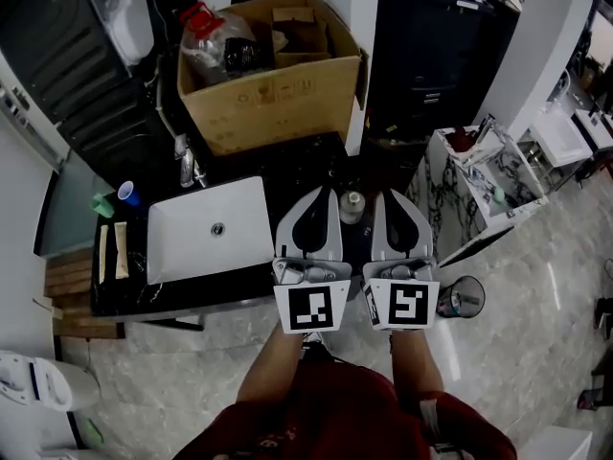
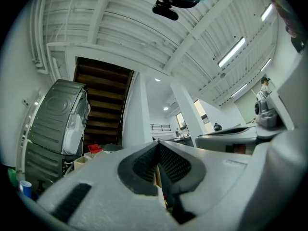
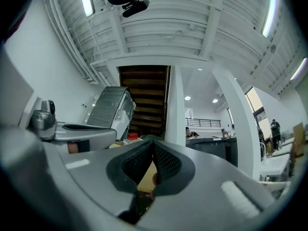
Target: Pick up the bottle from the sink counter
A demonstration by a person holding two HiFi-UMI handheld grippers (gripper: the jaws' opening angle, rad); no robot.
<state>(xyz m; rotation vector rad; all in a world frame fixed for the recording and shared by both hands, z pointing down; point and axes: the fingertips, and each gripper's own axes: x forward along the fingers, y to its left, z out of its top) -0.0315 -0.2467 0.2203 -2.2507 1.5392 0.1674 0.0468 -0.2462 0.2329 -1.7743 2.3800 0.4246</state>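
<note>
In the head view, a small pale bottle (image 1: pixel 352 205) with a round cap stands on the black sink counter (image 1: pixel 316 161), right of the white basin (image 1: pixel 206 230). My left gripper (image 1: pixel 324 193) and right gripper (image 1: pixel 385 195) hover side by side over the counter's front part. The bottle shows in the gap between them and neither holds it. In the left gripper view the left gripper (image 2: pixel 157 144) has its jaws meeting at the tips, with nothing between them. The right gripper (image 3: pixel 153 141) in its own view is likewise shut and empty. Both point slightly upward, toward the staircase and ceiling.
A cardboard box (image 1: pixel 278 89) stands on the counter's far side, a clear jug with a red cap (image 1: pixel 209 38) in it. A faucet (image 1: pixel 188 166) and a blue cup (image 1: pixel 127 194) are by the basin's far-left corner. A marble-patterned stand (image 1: pixel 479 175) and a round bin (image 1: pixel 462 297) are at the right.
</note>
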